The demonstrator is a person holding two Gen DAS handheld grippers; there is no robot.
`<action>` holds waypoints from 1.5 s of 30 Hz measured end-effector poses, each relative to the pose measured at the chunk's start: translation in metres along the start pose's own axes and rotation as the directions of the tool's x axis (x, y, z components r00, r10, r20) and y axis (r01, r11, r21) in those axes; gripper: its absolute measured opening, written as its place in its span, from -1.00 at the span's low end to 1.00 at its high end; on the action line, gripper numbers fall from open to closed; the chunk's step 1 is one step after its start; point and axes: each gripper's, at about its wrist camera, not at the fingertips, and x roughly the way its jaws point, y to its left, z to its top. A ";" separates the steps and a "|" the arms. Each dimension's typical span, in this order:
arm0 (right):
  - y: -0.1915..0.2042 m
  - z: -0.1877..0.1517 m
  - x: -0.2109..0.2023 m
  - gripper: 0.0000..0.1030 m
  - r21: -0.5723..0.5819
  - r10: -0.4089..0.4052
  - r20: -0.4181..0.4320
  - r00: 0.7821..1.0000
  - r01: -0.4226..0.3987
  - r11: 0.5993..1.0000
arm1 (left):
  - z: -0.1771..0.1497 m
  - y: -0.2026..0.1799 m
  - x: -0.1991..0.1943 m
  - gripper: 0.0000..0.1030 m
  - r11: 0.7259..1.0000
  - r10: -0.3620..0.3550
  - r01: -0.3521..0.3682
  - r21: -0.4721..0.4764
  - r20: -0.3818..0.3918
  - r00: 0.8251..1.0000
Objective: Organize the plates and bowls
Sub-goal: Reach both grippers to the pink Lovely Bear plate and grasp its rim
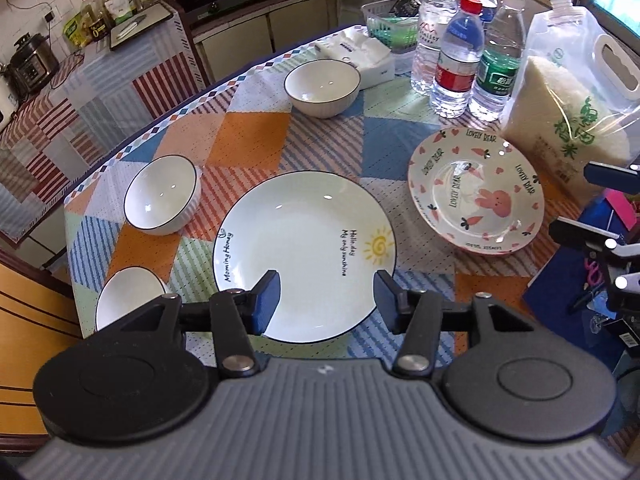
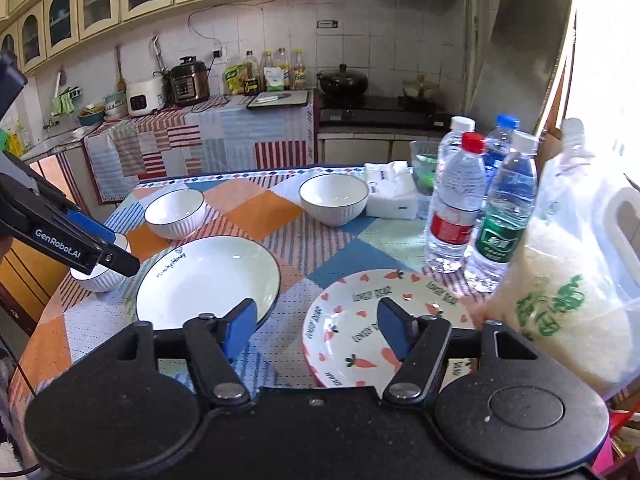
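Note:
A white plate with a sun drawing lies on the patchwork tablecloth. A pink carrot-and-rabbit plate lies to its right. Three white bowls stand around: one far, one at the left, one at the near left edge. My left gripper is open and empty above the white plate's near rim; it also shows in the right wrist view. My right gripper is open and empty above the pink plate's near left part.
Several water bottles, a large rice bag, a tissue pack and a green basket stand at the table's far right. The table edge drops off at the left. A kitchen counter runs behind.

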 end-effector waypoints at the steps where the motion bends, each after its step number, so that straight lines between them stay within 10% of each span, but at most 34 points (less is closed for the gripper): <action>1: -0.005 -0.002 -0.002 0.56 0.007 -0.007 0.008 1.000 0.007 1.000 | 0.002 -0.005 0.000 0.02 1.000 -0.006 0.005 0.007 0.003 1.000; 14: -0.065 -0.042 0.011 0.70 0.187 -0.086 -0.013 0.996 0.086 0.979 | 0.022 -0.057 0.046 0.56 0.998 -0.064 0.063 0.026 0.048 0.997; 35: -0.107 -0.088 0.099 0.46 0.376 -0.134 -0.092 0.987 0.159 0.913 | 0.016 -0.087 0.137 0.46 0.967 -0.216 0.203 -0.155 -0.075 0.973; 38: -0.111 -0.090 0.105 0.21 0.398 -0.127 -0.097 0.987 0.156 0.904 | 0.016 -0.090 0.144 0.19 0.967 -0.211 0.198 -0.160 -0.075 0.975; 40: -0.113 -0.092 0.109 -0.42 0.419 -0.138 -0.111 0.984 0.173 0.891 | 0.014 -0.089 0.147 0.10 0.969 -0.175 0.163 -0.186 -0.052 0.983; 45: -0.115 -0.100 0.115 -0.58 0.483 -0.138 -0.102 0.985 0.170 0.859 | 0.010 -0.087 0.166 -0.15 0.950 -0.193 0.170 -0.263 -0.067 0.979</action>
